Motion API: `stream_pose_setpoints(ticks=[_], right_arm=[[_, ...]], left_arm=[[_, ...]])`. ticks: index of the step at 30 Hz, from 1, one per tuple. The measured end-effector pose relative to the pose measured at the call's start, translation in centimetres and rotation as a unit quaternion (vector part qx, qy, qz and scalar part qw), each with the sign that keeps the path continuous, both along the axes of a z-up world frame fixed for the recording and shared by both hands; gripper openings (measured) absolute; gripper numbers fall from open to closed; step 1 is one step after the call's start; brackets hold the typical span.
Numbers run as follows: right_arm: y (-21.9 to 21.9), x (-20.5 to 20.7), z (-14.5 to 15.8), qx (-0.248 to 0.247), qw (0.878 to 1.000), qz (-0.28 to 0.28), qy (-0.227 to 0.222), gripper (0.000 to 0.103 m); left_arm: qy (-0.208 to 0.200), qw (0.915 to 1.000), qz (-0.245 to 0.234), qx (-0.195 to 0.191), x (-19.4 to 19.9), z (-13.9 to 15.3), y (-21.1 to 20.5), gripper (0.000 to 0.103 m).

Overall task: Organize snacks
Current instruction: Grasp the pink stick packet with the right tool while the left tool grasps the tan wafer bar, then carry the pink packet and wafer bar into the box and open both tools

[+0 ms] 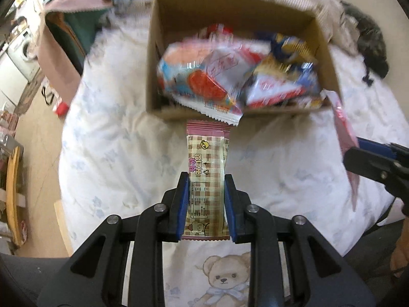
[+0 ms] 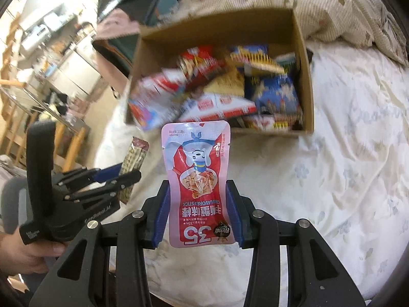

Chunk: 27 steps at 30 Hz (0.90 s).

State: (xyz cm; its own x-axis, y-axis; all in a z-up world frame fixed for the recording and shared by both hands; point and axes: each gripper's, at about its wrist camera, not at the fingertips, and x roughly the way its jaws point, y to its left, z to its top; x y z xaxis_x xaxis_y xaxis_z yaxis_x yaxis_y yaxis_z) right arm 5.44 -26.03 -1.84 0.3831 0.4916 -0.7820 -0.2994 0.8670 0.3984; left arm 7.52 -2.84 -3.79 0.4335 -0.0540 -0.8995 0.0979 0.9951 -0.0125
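Mid-carry, both loaded. Left gripper (image 1: 206, 197) pinching plaid bar (image 1: 206, 176); right gripper (image 2: 198, 204) pinching pink pouch (image 2: 199, 192). Both above bedsheet (image 1: 122, 153), near side of box (image 1: 329, 58) already full of snacks. Next: reach over near wall, release inside.

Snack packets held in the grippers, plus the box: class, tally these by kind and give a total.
Plaid snack bar packet, in the left gripper: 1
Pink snack pouch, in the right gripper: 1
Cardboard box of snacks: 1
Total: 3
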Motion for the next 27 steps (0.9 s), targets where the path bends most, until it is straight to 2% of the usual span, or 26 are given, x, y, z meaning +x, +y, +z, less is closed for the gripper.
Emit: stream_pose_setpoints(ticks=[8,11,17,27], right_arm=[[-0.6,0.1,3.1,0.045,0.998,-0.025,-0.046,0.043],[-0.8,0.7,3.8,0.054,0.996,-0.035,-0.054,0.043],[-1.0,1.7,3.9,0.066,0.995,-0.055,-0.054,0.043],[-2.2,4.0,4.0,0.065,0.993,-0.082,-0.056,0.043]], left_arm=[[-0.084,0.9964,-0.004,-0.014,-1.0,5.9,0.2,0.022],[-0.102,0.9946,-0.002,-0.022,0.3,7.0,0.8,0.022],[-0.116,0.9929,0.008,-0.024,3.3,7.8,1.2,0.022],[-0.107,0.994,0.001,-0.02,6.9,6.3,0.6,0.022]])
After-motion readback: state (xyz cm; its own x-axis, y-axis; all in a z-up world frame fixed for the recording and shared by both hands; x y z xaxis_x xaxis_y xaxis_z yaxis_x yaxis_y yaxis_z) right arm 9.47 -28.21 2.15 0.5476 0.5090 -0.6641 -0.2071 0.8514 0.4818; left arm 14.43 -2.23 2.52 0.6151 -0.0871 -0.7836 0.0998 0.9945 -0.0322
